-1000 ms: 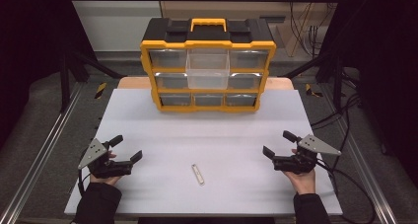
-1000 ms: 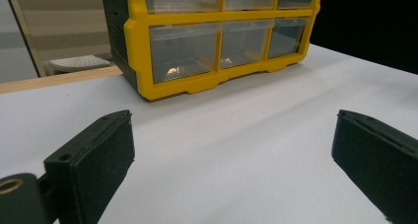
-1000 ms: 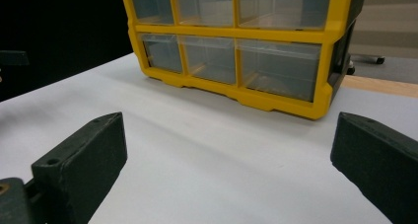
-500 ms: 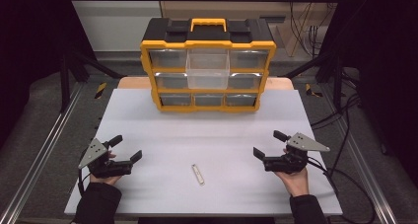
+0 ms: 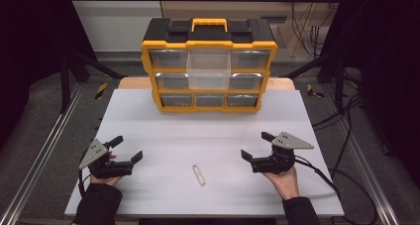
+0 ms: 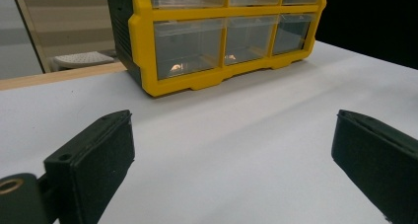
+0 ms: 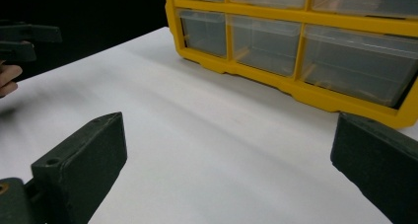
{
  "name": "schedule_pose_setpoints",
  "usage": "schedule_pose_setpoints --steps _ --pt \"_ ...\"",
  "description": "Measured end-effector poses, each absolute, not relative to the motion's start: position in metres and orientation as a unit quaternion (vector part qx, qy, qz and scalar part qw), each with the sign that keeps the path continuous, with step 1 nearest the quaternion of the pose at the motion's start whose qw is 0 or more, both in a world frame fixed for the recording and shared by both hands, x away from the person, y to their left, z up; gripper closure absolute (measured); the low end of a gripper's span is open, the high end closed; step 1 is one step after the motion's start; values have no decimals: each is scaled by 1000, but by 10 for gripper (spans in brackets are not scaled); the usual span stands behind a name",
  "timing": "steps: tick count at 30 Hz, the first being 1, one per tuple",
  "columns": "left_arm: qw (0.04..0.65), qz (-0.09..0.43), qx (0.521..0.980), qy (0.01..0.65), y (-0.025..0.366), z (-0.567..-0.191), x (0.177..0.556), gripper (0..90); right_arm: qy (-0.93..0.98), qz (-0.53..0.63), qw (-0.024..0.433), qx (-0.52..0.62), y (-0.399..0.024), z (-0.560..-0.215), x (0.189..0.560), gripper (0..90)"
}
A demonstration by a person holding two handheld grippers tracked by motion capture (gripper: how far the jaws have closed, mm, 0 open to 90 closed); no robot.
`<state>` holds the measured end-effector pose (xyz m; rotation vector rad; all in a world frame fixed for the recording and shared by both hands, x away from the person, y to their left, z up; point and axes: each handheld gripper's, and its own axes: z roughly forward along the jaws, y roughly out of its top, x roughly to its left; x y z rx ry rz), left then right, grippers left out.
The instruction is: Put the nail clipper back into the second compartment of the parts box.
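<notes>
Now hovering wide-jawed: left gripper (image 5: 126, 149), right gripper (image 5: 256, 144). Lying flat between them on the worktop (image 5: 148, 126), small strip (image 5: 198, 175). Probably light, stiff, slippery; pinching its long edges.

In the high view the small pale strip (image 5: 198, 175) on the table (image 5: 148, 116), at 6 o'clock from the organizer (image 5: 209, 66), is too small to identify. Both gripper views cut off the organizer's upper rows, and small items inside its clear lower drawers (image 6: 190, 46) stay too blurred to name
</notes>
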<state>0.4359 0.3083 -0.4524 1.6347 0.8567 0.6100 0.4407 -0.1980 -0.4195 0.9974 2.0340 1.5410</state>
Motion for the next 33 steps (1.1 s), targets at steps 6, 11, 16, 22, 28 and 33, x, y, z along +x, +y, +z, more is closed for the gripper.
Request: schedule_pose_setpoints --steps 6,11,16,22,28,33 --pt "562 259 695 365 308 -453 436 26 736 545 195 351 -186 -419 442 13" --pt "561 258 696 366 308 -453 436 26 742 540 190 347 -177 -419 443 13" --pt "560 258 697 367 308 -453 436 26 752 533 184 341 -165 -420 444 13" --pt "559 258 698 366 307 -453 437 26 762 525 176 335 -152 -422 445 13" --pt "558 258 699 366 307 -453 437 26 771 518 168 329 -141 -425 445 15" --pt "556 258 701 365 306 -453 436 26 780 512 159 323 -133 -426 445 19"
